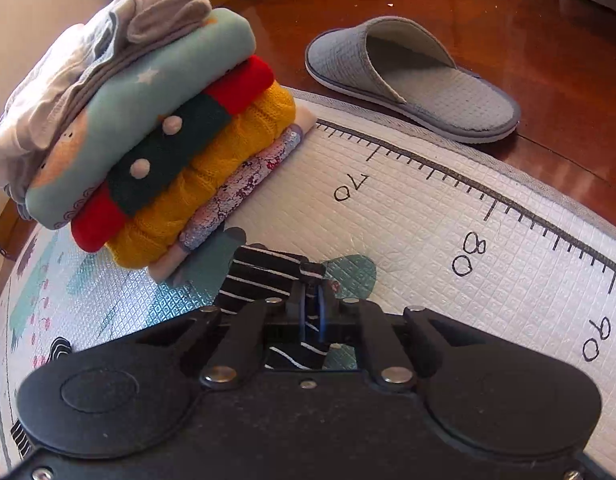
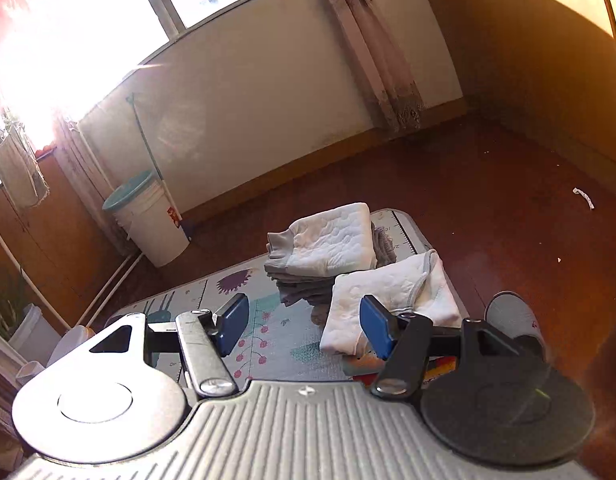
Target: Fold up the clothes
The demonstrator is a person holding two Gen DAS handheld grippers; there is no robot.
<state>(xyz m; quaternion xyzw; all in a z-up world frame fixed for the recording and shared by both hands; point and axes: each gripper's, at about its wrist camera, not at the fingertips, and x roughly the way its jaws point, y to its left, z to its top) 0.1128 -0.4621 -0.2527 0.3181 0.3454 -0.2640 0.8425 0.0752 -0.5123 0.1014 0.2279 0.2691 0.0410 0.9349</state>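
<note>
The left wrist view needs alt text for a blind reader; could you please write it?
The shut left gripper pinches a black striped cloth on a play mat, beside a stack of folded clothes. A grey slipper lies on the wooden floor.

Sunlit window point(image 2: 87, 12), perhaps wooden floor point(image 2: 488, 200)

Both views are fisheye pictures, so straight lines bow toward the edges. In the right wrist view, strong daylight pours through the large glass window point(image 2: 107, 12) at upper left, bleaching that corner to white with a reddish flare and washing haze over the pale wall point(image 2: 247, 112). The dark red-brown wooden floor point(image 2: 488, 200) lies dimmer. In the left wrist view, light is even and bright; the white embossed foam mat point(image 1: 408, 208) looks sharp, with soft shadows under the grey fabric slipper point(image 1: 412, 76).
</note>
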